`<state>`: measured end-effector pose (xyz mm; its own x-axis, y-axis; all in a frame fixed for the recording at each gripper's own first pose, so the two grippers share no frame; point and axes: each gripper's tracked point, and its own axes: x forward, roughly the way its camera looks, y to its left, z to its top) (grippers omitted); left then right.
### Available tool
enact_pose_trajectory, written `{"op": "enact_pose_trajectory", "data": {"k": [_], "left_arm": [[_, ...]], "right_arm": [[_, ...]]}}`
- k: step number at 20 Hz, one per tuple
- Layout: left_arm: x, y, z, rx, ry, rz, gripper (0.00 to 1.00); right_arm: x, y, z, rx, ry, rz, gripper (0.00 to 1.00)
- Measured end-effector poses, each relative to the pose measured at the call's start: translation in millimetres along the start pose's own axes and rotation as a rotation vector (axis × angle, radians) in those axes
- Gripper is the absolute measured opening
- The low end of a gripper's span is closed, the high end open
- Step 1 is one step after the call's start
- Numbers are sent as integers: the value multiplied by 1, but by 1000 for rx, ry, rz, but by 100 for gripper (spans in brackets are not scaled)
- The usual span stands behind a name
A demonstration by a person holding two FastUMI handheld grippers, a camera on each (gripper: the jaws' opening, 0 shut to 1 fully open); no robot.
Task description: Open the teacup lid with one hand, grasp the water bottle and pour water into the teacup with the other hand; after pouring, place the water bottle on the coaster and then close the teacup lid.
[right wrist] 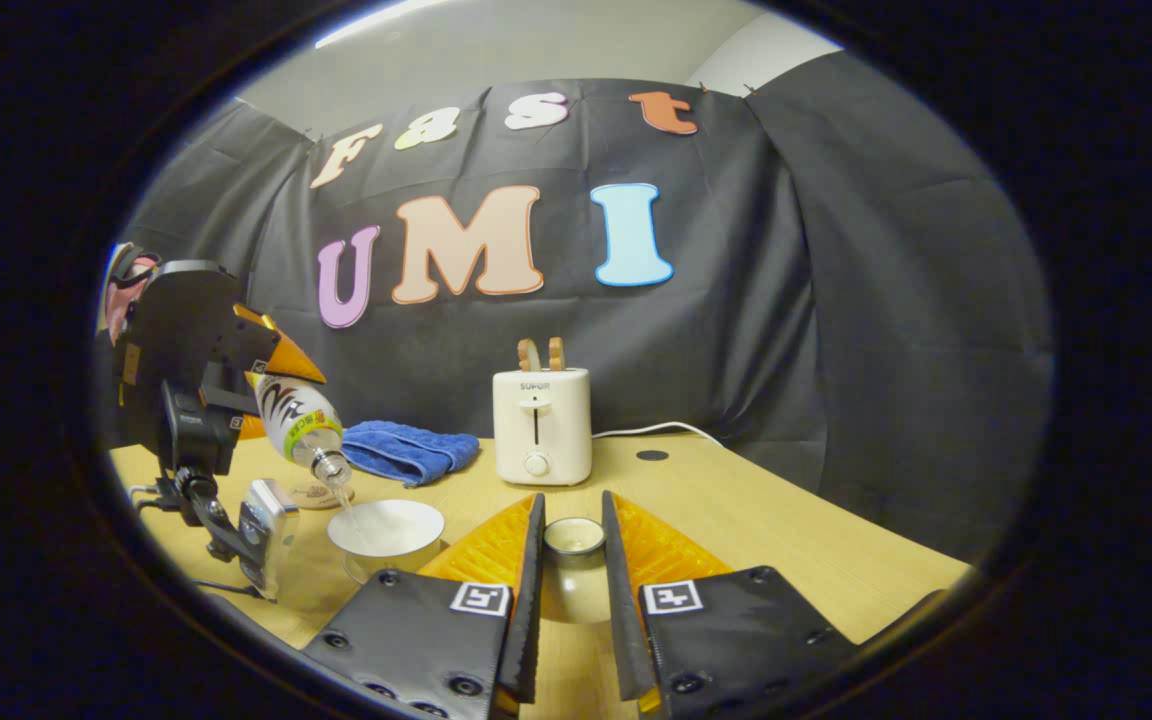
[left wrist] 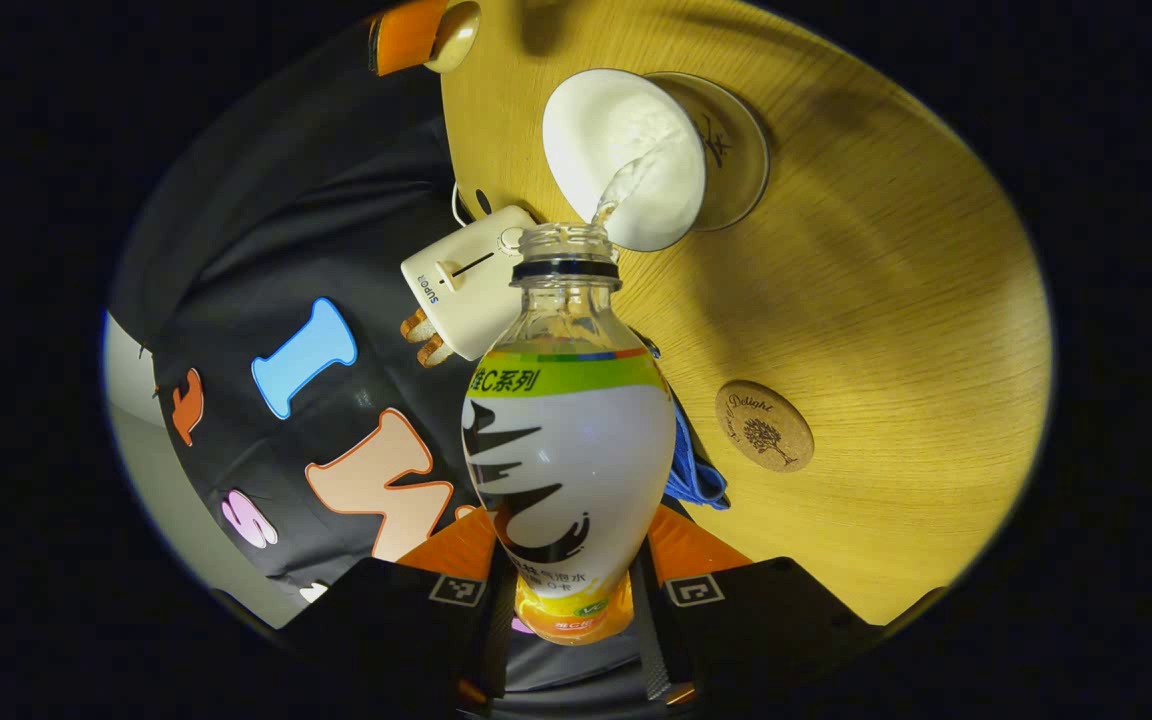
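In the left gripper view, the left gripper [left wrist: 568,590] is closed on the lower body of the bottle [left wrist: 568,450], both fingers pressing its sides. The bottle is tipped neck-forward, so its open mouth hangs over the near rim of the cup [left wrist: 626,150], and a thin stream of water [left wrist: 626,185] runs into the white bowl. Holding it low on the body leaves the neck free and keeps the gripper clear of the cup. The cup sits on a clear saucer [left wrist: 741,150] on the worktop [left wrist: 886,300]. The coaster [left wrist: 764,426] lies bare on the worktop, nearer than the cup and to its right, ready to take the bottle once pouring ends.

In the right gripper view, the right gripper [right wrist: 574,545] grips the lid [right wrist: 574,560] between its two fingers, narrowly spread to the lid's width. It appears to be kept off to the right of the cup [right wrist: 386,530] so the cup's mouth stays open for the pour. The left gripper [right wrist: 236,400] and tilted bottle [right wrist: 298,420] hang above the cup's left side.

Farther back stand a blue cloth [right wrist: 406,450] and a toaster [right wrist: 541,425] near the worktop's far edge.

Pouring looks under way; the bottle's placing and the lid's return remain.
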<state>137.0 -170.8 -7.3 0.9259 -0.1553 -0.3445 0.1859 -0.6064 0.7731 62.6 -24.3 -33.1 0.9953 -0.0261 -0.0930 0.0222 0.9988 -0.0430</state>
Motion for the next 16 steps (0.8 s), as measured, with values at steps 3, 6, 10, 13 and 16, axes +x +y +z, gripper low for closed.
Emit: {"op": "enact_pose_trajectory", "data": {"k": [3, 6, 10, 13, 16], "left_arm": [[2, -4, 0, 7, 6, -11, 50], [2, -5, -1, 11, 11, -14, 50], [3, -7, 1, -38, -5, -16, 50], [4, -20, 9, -271, -46, -54, 49], [-1, -35, 16, -595, -70, -116, 50]], "right_arm": [[0, 0, 1, 0, 0, 2, 34], [0, 0, 0, 0, 1, 2, 34], [-1, 0, 1, 0, 1, 2, 34], [-1, 1, 1, 0, 2, 4, 34], [0, 1, 1, 0, 0, 4, 34]]}}
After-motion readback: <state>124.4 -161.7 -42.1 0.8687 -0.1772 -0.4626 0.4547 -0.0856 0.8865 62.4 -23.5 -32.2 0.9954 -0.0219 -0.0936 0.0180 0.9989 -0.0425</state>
